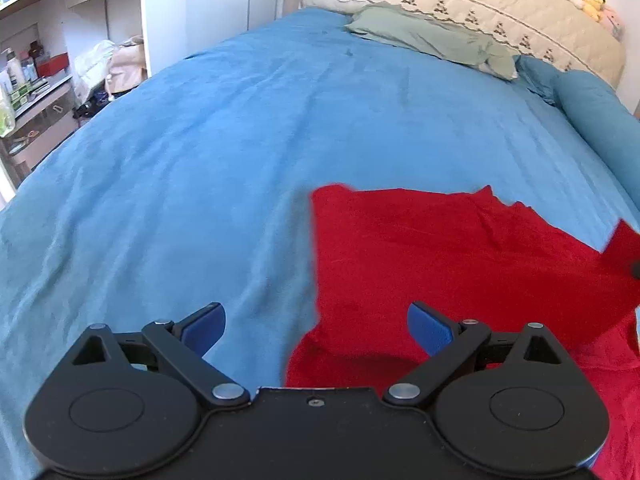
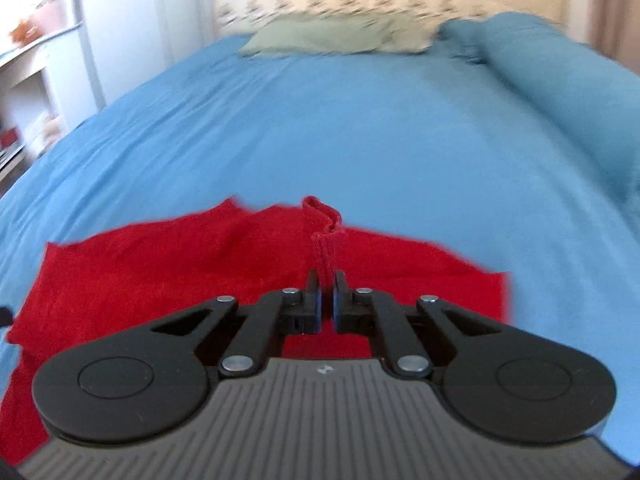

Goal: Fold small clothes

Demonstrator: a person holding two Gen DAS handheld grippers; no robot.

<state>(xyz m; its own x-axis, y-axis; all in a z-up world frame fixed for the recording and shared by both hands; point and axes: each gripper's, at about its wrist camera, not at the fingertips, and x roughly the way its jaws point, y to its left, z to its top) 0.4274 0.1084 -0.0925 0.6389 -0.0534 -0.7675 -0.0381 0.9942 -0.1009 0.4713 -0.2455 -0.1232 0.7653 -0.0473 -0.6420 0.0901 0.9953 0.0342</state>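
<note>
One red garment (image 1: 440,264) is spread on the blue bedspread (image 1: 200,168), at the near end of the bed and well apart from the green pillow (image 1: 432,36) at the far end. A ribbed edge of the garment (image 2: 326,240) is pinched between the right tongs (image 2: 327,300), whose jaws are drawn narrow on the cloth, so that a small ridge is raised above the rest of the fabric. The left tongs (image 1: 316,324) are held wide apart and carry nothing; they hover over the garment's left edge, where red meets blue.

The step in hand is judged to be a fold led by the right tongs. It would be done well if the pinched edge were carried low and straight across the garment, so that the layer beneath is not dragged along the bedspread. The garment's left edge could be pressed or gripped by the left tongs as an anchor. The cloth looks soft and limp, so bunching should be expected if the lift is hurried; release is best made only once edges are matched.
</note>
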